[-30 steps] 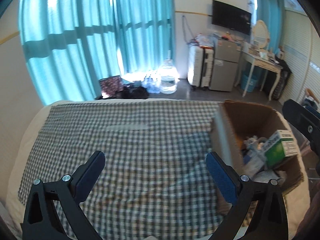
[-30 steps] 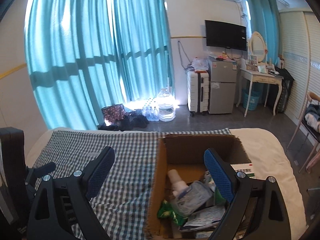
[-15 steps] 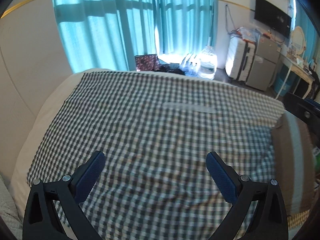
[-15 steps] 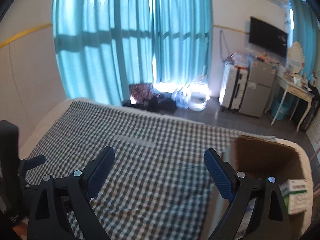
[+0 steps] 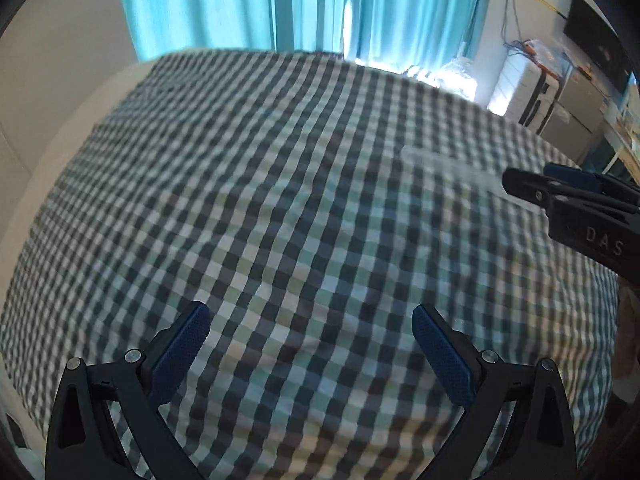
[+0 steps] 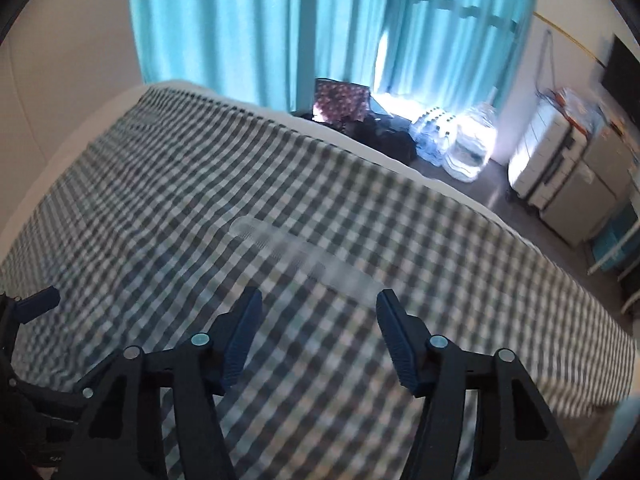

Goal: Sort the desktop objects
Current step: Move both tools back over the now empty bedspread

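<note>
A long clear plastic ruler (image 6: 304, 261) lies flat on the checked cloth (image 6: 160, 216), blurred by motion. My right gripper (image 6: 318, 320) hovers just short of the ruler with jaws partly open and empty. In the left wrist view the ruler (image 5: 452, 166) lies far right, with the right gripper (image 5: 560, 188) beside it. My left gripper (image 5: 310, 334) is wide open and empty over the bare cloth (image 5: 280, 184). The cardboard box is out of both views.
Beyond the far edge of the cloth are teal curtains (image 6: 280, 20), a dark bag (image 6: 340, 98), water bottles (image 6: 460, 148) and a white suitcase (image 6: 548, 156) on the floor. A beige wall (image 6: 60, 60) stands at the left.
Both grippers have swung left and down, away from the cardboard box, which has left both views. The right gripper has narrowed its jaws and come close to the ruler.
</note>
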A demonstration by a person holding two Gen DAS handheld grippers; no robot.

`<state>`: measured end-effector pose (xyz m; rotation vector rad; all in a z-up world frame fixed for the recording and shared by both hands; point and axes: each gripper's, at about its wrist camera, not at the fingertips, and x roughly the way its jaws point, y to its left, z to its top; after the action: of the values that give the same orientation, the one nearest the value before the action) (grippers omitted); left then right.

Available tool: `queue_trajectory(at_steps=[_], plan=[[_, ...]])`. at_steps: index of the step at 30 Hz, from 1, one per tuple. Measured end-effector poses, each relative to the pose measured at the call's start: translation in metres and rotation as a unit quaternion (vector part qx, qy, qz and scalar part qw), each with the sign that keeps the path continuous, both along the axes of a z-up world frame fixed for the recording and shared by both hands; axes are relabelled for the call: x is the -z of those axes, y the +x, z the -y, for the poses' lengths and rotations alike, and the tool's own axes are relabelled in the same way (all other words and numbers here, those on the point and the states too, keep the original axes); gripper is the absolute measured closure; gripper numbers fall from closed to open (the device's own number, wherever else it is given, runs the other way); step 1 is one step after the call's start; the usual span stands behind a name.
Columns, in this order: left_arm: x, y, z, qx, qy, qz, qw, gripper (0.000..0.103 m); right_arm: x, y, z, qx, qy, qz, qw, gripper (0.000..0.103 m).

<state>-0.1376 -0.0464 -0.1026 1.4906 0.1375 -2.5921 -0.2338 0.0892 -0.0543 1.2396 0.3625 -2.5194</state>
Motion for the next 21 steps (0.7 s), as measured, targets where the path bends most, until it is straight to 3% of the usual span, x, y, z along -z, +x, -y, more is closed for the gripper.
queue_trajectory(at_steps=[5, 11, 13, 15, 21], plan=[[0.003, -0.008, 0.01, -0.002, -0.027, -0.01, 0.9996, 0.0, 0.029, -0.032, 0.015, -0.046, -0.01, 0.009, 0.999, 0.044], [0.009, -0.012, 0.02, -0.019, -0.014, 0.001, 0.9997, 0.0, 0.054, -0.038, 0.02, -0.081, 0.027, 0.005, 0.996, 0.044], [0.017, -0.014, 0.022, -0.018, -0.019, 0.008, 0.9996, 0.0, 0.054, -0.04, 0.015, -0.08, -0.001, 0.019, 0.997, 0.056], [0.019, -0.017, 0.014, -0.014, -0.025, 0.015, 0.9995, 0.0, 0.052, -0.041, 0.012, -0.078, -0.007, 0.026, 0.997, 0.078], [0.007, -0.009, 0.001, 0.003, -0.045, 0.004, 0.999, 0.0, 0.047, -0.029, 0.016, -0.06, -0.009, 0.063, 0.996, 0.098]])
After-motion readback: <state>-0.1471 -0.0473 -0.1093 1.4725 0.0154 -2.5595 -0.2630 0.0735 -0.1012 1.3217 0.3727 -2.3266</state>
